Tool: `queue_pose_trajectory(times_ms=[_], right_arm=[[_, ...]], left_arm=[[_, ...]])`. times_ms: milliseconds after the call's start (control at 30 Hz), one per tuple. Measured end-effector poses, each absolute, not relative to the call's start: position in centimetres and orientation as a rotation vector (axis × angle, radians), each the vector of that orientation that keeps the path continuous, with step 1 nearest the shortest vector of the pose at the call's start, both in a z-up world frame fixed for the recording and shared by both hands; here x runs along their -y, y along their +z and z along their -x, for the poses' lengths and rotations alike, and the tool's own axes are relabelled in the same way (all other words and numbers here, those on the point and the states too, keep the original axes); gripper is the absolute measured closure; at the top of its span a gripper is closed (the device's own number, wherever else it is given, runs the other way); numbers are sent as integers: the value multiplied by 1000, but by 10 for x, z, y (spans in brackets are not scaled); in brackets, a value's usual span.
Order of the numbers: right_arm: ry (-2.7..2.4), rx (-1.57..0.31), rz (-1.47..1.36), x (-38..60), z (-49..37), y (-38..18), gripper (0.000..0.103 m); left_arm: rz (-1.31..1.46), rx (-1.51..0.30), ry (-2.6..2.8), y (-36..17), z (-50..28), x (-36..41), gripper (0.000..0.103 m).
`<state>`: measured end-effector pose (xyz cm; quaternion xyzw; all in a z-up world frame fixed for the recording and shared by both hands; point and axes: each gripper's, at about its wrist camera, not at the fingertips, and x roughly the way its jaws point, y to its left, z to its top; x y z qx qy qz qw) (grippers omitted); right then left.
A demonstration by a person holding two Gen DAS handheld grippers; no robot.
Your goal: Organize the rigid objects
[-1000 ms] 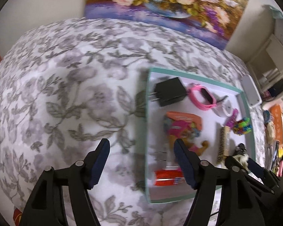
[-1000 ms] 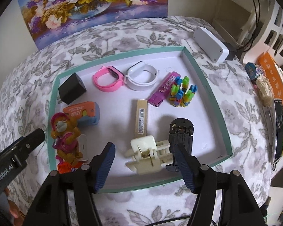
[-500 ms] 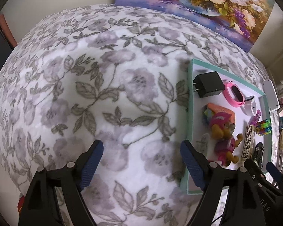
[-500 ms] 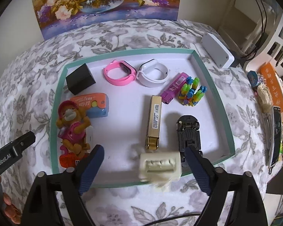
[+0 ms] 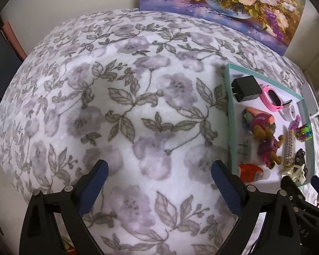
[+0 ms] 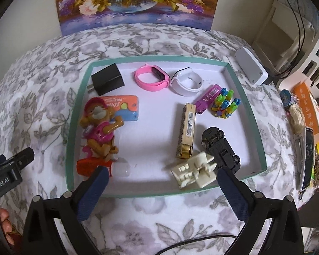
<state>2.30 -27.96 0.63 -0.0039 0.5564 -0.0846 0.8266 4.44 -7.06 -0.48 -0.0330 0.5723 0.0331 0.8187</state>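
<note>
Both sets of jaws stand spread wide and grasp nothing. Right gripper (image 6: 161,188): hovers above the near rim of the teal tray (image 6: 71,116), fingers pointing into it. Left gripper (image 5: 159,182): over bare floral cloth (image 5: 121,106), well left of the tray and apart from every item. Contents of tray: cream clip (image 6: 194,170) at the near wall, lying ahead of the right gripper and toward its right finger, long axis running roughly crosswise, touching the black toy car (image 6: 221,148) on its right; gold bar (image 6: 187,130) just beyond, lengthwise away from the gripper; monkey figure (image 6: 101,127), black charger (image 6: 107,79), pink band (image 6: 152,77), white band (image 6: 187,82) farther off. Judgement: the right gripper is much the nearer to any further tidying of the clip.
</note>
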Motion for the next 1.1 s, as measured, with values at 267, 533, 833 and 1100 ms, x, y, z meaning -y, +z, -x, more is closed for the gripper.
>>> queue_pose_trajectory(times_ms=[267,533,833,1100], right_arm=[[-163,-1187,33,269,-8,6,0],[-172,-1175,20,268,5,10,0],[-183,-1157,9,268,7,14,0],[-177,-1150,-9,272,3,14,0]], left_arm=[[39,-1208,71,0,-32,67,5],[61,-1208,85,4,-26,60,6],[46,-1208,76,6,-26,63,6],[2,-1209,79,6,-28,67,6]])
